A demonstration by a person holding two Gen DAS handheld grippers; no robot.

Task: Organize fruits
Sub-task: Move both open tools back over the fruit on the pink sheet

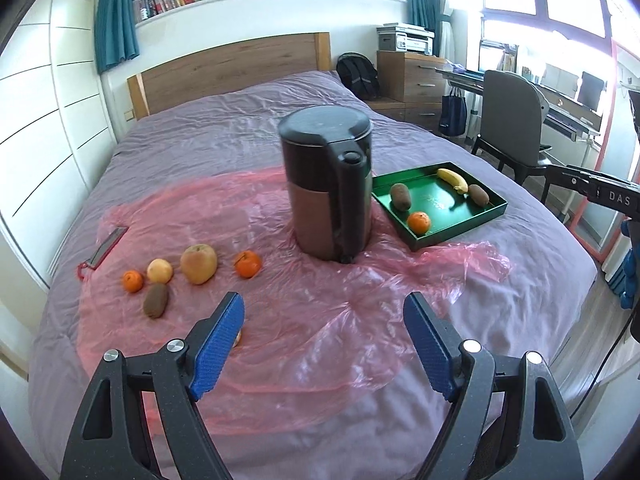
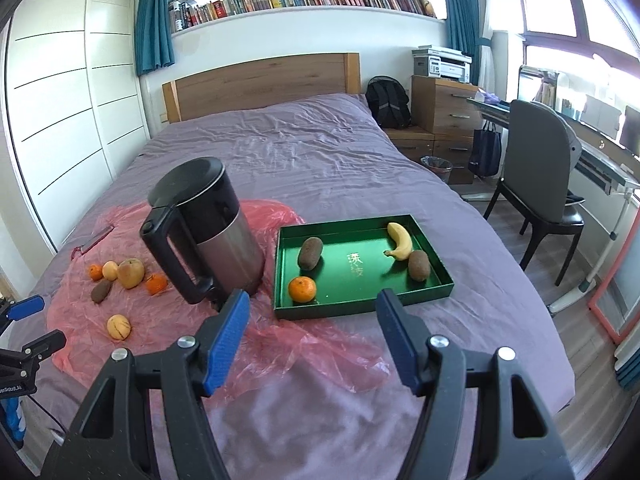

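Both the left tool (image 1: 324, 320) and right tool (image 2: 312, 316) hover spread and empty, while four fruits lie in the green tray (image 2: 430, 294) right of the kettle (image 2: 208, 236) and six wait left of it, probably next to be gathered.

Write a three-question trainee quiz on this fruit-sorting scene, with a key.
1. How many fruits lie in the green tray?
2. True or false: the kettle stands inside the tray.
3. Which tray fruit is there two of? A banana B kiwi C orange

Key:
1. Four: a banana, two kiwis and an orange.
2. False; it stands on the pink plastic sheet beside the tray.
3. B
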